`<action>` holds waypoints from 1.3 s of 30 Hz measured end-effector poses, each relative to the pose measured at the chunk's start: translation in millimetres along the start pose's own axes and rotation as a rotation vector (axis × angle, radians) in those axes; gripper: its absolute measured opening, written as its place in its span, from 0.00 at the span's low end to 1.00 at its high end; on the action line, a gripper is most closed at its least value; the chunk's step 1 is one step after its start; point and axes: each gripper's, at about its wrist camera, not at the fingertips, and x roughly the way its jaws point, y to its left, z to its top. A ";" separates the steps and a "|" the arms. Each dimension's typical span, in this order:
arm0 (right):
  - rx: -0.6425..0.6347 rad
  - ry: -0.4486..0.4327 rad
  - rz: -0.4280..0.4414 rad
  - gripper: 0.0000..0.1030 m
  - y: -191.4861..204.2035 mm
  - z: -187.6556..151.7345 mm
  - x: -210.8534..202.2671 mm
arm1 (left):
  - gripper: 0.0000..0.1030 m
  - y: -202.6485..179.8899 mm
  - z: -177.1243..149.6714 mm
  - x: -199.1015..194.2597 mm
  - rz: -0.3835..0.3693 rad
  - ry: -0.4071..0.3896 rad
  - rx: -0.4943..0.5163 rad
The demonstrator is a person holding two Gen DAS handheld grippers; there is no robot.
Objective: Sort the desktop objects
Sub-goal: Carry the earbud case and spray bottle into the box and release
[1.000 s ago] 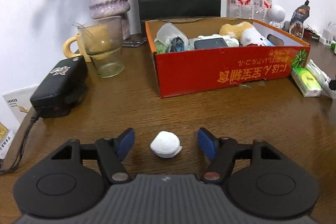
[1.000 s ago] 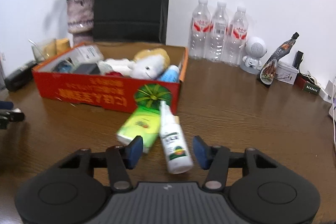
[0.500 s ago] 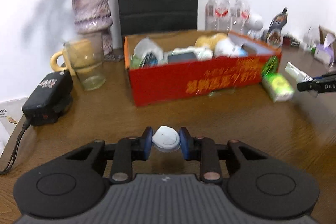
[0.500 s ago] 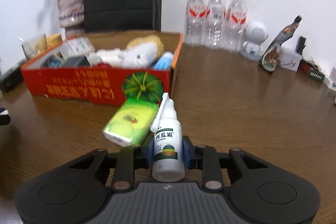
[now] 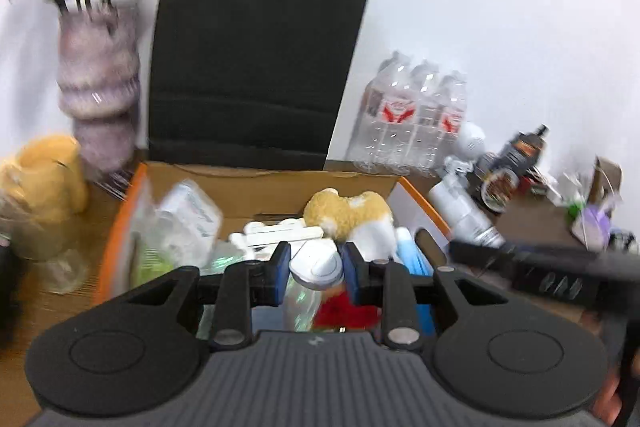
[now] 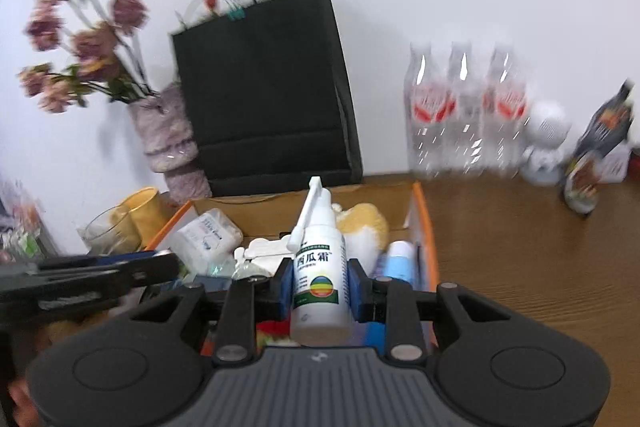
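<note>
My left gripper (image 5: 316, 267) is shut on a small white round object (image 5: 316, 265) and hangs over the orange cardboard box (image 5: 120, 227). That box holds a plush toy (image 5: 346, 213), a clear plastic packet (image 5: 188, 215) and other items. In the right wrist view my right gripper (image 6: 319, 285) is shut on a white spray bottle (image 6: 319, 279) with a long nozzle, above the same box (image 6: 422, 223). The bottle (image 5: 460, 211) and the right gripper also show at the right of the left wrist view. The left gripper appears as a dark blurred shape at the left of the right wrist view.
A black paper bag (image 5: 256, 67) stands behind the box. A vase with flowers (image 5: 98, 91) and a yellow mug (image 5: 44, 179) with a glass are at the left. Three water bottles (image 6: 464, 111), a white robot figure (image 6: 546, 139) and small clutter line the back right.
Both grippers closed on their objects on the table, the white object and the spray bottle, then lifted them up and forward over the box.
</note>
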 end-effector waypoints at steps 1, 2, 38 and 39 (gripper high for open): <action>0.018 0.020 -0.005 0.25 -0.9 1.0 15.3 | 0.27 1.8 0.0 14.0 -0.001 0.008 -0.027; 0.037 0.038 -0.005 0.25 -3.7 -0.1 27.3 | 0.27 2.3 -1.6 25.1 0.003 0.027 -0.034; 0.015 0.448 -0.150 1.00 15.5 3.9 54.2 | 1.00 35.9 8.4 20.1 0.279 0.324 0.023; 0.011 0.447 -0.151 1.00 17.0 3.4 54.1 | 1.00 35.9 8.6 20.1 0.282 0.322 0.022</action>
